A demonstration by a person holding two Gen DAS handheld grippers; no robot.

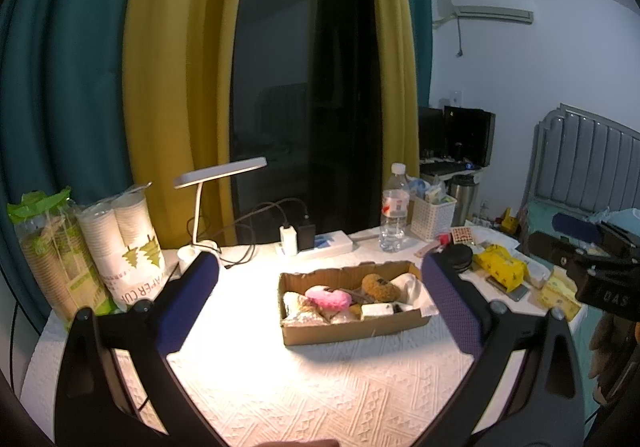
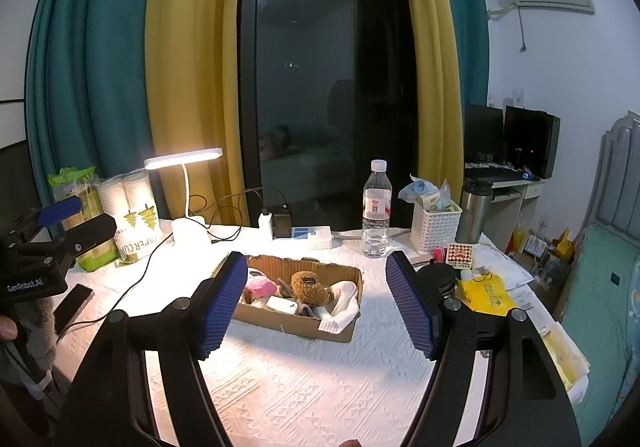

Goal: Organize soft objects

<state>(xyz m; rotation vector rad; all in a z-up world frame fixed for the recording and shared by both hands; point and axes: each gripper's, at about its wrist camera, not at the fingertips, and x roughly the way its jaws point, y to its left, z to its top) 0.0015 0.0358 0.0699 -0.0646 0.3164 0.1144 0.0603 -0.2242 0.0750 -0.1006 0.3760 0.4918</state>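
A cardboard box (image 1: 352, 303) on the worktop (image 1: 320, 387) holds a pink plush (image 1: 328, 297), a brown plush (image 1: 380, 287) and white cloth (image 2: 344, 297). The left gripper (image 1: 320, 303) and right gripper (image 2: 316, 307) both have jaws wide apart, holding nothing.

Items packed in the cardboard box (image 1: 352, 327) overlap, so only the upper surfaces of the pink plush (image 1: 329, 297) and the brown plush (image 1: 380, 286) show; the pieces beneath them are too crowded to identify. In the right wrist view the left finger pad (image 2: 224, 303) covers the box's near-left corner and part of the pink plush. The paper cup sleeve (image 1: 128, 243) carries lettering cut short by the left gripper (image 1: 320, 307). The right gripper (image 2: 318, 307) appears in the left wrist view only as a dark body at the frame's right edge, its jaws out of sight. Labels on the water bottle (image 2: 376, 207) and the yellow packet (image 2: 486, 293) are too small to read. Contents of the white basket (image 2: 436, 225) are indistinct.
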